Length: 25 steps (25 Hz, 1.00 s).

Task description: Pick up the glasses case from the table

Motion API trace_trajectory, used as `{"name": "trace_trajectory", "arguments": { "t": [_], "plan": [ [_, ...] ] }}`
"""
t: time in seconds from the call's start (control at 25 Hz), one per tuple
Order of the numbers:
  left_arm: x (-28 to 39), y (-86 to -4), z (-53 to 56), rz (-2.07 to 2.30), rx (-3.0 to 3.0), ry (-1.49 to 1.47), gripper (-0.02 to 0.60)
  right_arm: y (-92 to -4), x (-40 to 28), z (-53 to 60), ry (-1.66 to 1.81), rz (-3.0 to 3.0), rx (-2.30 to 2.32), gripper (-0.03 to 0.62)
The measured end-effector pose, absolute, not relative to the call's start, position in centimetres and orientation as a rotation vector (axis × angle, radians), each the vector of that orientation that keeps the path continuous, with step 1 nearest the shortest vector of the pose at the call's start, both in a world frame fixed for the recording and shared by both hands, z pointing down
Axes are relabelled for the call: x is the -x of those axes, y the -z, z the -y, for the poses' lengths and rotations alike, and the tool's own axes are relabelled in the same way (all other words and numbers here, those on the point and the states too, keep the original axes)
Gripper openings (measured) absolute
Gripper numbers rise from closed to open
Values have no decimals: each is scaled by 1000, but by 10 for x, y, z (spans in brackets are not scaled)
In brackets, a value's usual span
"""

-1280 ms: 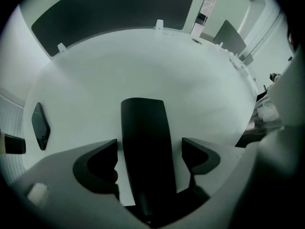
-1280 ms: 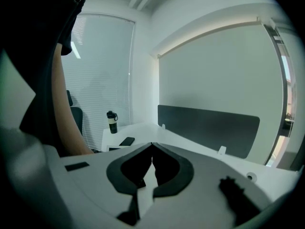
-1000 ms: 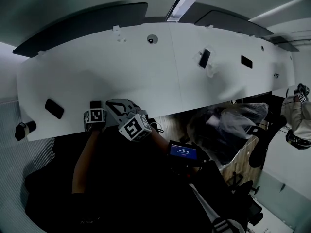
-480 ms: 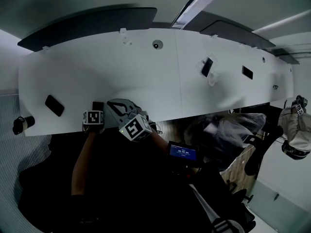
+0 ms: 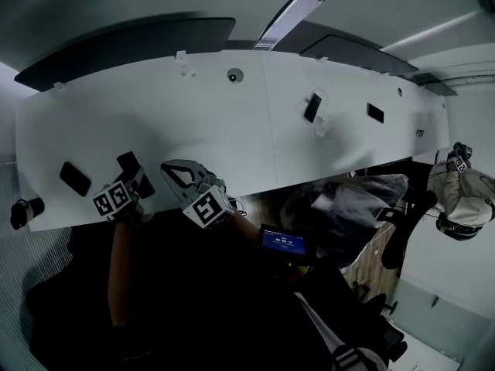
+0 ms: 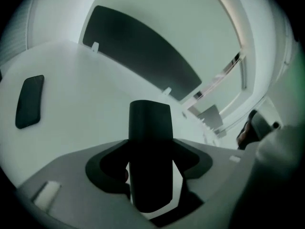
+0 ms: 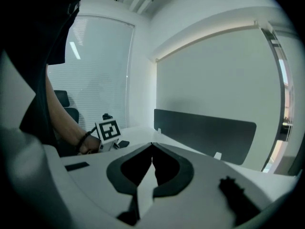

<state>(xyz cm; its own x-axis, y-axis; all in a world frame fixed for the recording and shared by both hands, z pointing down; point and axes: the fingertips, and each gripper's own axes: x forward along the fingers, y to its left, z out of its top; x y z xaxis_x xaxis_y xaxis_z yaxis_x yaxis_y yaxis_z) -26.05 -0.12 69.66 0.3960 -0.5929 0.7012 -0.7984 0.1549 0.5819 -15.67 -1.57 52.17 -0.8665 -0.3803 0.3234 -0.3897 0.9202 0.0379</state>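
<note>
The glasses case point(image 5: 127, 164) is a dark oblong box, lifted off the white table point(image 5: 232, 137) near its front left edge. My left gripper point(image 5: 136, 182) is shut on it, and its marker cube point(image 5: 112, 199) sits below. In the left gripper view the case point(image 6: 150, 123) stands upright between the jaws of the left gripper point(image 6: 151, 168), with its far end sticking out past them. My right gripper point(image 5: 169, 168) hovers just right of the case with nothing in it. The jaws of the right gripper point(image 7: 152, 148) meet at the tips in its own view.
A flat dark phone-like object point(image 5: 75, 178) point(image 6: 29, 101) lies on the table left of the case. Further dark items point(image 5: 312, 107) point(image 5: 374, 113) lie far right. A dark partition panel point(image 5: 131, 45) backs the table. A person point(image 5: 456, 192) stands at the right edge.
My left gripper closed on the case, then rose and swung left with it while tilting. The right gripper stayed where it was.
</note>
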Motion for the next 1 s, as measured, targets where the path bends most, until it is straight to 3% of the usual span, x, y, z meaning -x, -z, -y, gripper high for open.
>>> {"name": "trace_trajectory", "arguments": {
  "t": [0.28,0.4,1.0],
  "plan": [
    [315,-560,39,1197,-1518,715,290,-505,159,27,16,2783,-699,8],
    [339,-524,36,1088,-1514,970,288,-508,164,23,6,2778,-682,8],
    [321,-486,46,946,-1705,934,290,-496,189,11,156,2770,-640,7]
  ]
}}
